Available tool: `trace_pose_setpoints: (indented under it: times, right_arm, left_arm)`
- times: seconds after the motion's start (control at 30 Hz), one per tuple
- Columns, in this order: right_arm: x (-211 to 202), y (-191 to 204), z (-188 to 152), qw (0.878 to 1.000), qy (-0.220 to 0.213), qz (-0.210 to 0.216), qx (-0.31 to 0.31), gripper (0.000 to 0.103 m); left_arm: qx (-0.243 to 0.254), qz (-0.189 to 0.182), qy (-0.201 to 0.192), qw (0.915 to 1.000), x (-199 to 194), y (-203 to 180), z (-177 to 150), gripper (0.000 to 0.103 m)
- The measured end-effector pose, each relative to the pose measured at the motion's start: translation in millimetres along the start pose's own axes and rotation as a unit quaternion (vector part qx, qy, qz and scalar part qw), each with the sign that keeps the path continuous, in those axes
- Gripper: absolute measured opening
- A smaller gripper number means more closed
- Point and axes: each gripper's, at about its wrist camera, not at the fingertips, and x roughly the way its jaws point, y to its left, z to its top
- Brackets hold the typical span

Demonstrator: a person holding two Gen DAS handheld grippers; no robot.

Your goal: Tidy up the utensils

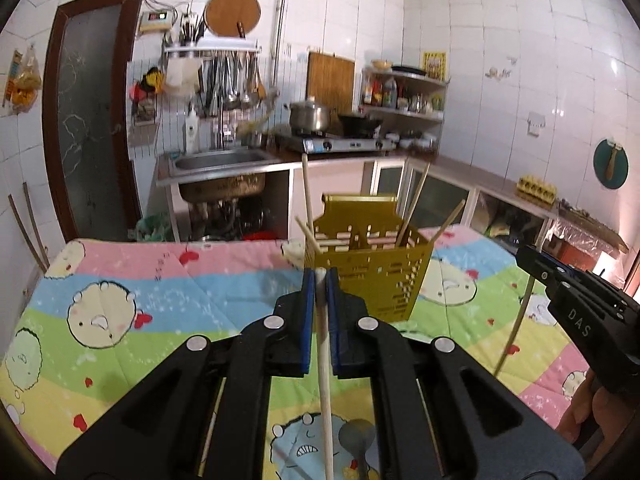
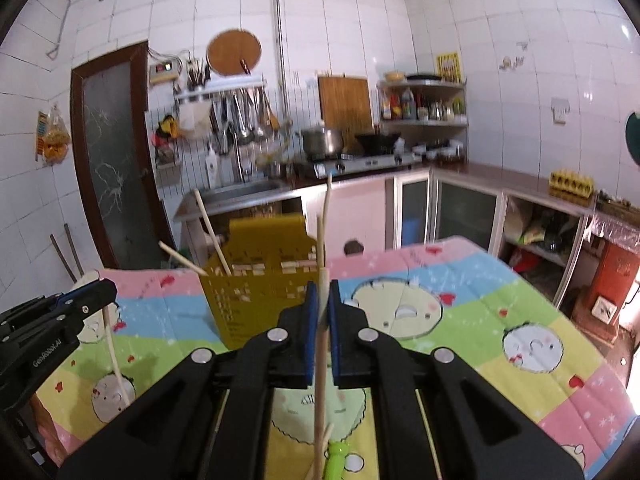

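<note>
The left gripper has its jaws closed down to a thin slit on 1 pale wooden chopstick; the stick runs between the blue pads, its blunt end just past the fingertips and its long shaft hanging down below the jaws toward the cartoon-printed cloth; a grey spoon lies on the cloth under and slightly right of these jaws. Straight ahead of the jaws, just beyond the tips, stands the yellow perforated utensil holder with several chopsticks leaning out of its top at different angles. The right gripper is likewise closed to a narrow gap on a second chopstick; this stick rises well above the fingertips and drops below them; beneath the jaws a green utensil handle lies on the cloth. From this side the holder sits ahead and to the left of the jaws, close to the tips. In the left wrist view the right gripper shows at the right edge with its stick hanging beneath it; in the right wrist view the left gripper shows at the left edge, its stick hanging down likewise. Both grippers are apart from the holder.
</note>
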Motion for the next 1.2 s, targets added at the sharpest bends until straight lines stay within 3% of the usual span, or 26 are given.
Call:
trace_pose_setpoints:
  times: [0.37, 0.43, 0.57, 0.67, 0.73, 0.8, 0.97, 1.2]
  right_arm:
    - [1.4, 4.8, 6.4, 1.0, -0.01, 0.006, -0.008, 0.005]
    - [3.9, 4.6, 5.3, 1.0, -0.006, 0.007, -0.008, 0.005]
    - [8.9, 4.9, 4.8, 1.0, 0.002, 0.009, -0.007, 0.005]
    - [12.7, 5.0, 4.0, 1.0, 0.007, 0.007, -0.011, 0.005]
    - [16.3, 3.2, 4.3, 1.0, 0.009, 0.007, -0.01, 0.005]
    - [21.6, 2.3, 5.6, 1.0, 0.012, 0.008, -0.007, 0.005]
    - [36.6, -3.2, 8.7, 1.0, 0.019, 0.011, -0.001, 0.006]
    - [57.0, -8.0, 9.5, 1.0, 0.025, 0.013, 0.006, 0.006]
  left_arm:
    - [-0.003, 0.003, -0.014, 0.9999, 1.0, 9.2, 7.4, 0.001]
    - [-0.004, 0.006, -0.002, 1.0, 8.5, 11.3, 6.3, 0.002]
    - [-0.036, 0.001, 0.061, 0.9975, 40.1, 26.3, -0.4, 0.002]
    - [-0.048, 0.008, 0.1, 0.9938, 64.6, 35.6, -12.5, 0.011]
    - [-0.053, 0.017, 0.123, 0.9909, 79.3, 38.7, -21.3, 0.038]
    - [-0.057, 0.023, 0.138, 0.9885, 90.4, 43.0, -29.9, 0.049]
    - [-0.073, 0.028, 0.179, 0.9807, 122.4, 51.8, -46.2, 0.053]
    - [-0.029, 0.059, 0.227, 0.9717, 167.8, 39.3, -62.7, 0.058]
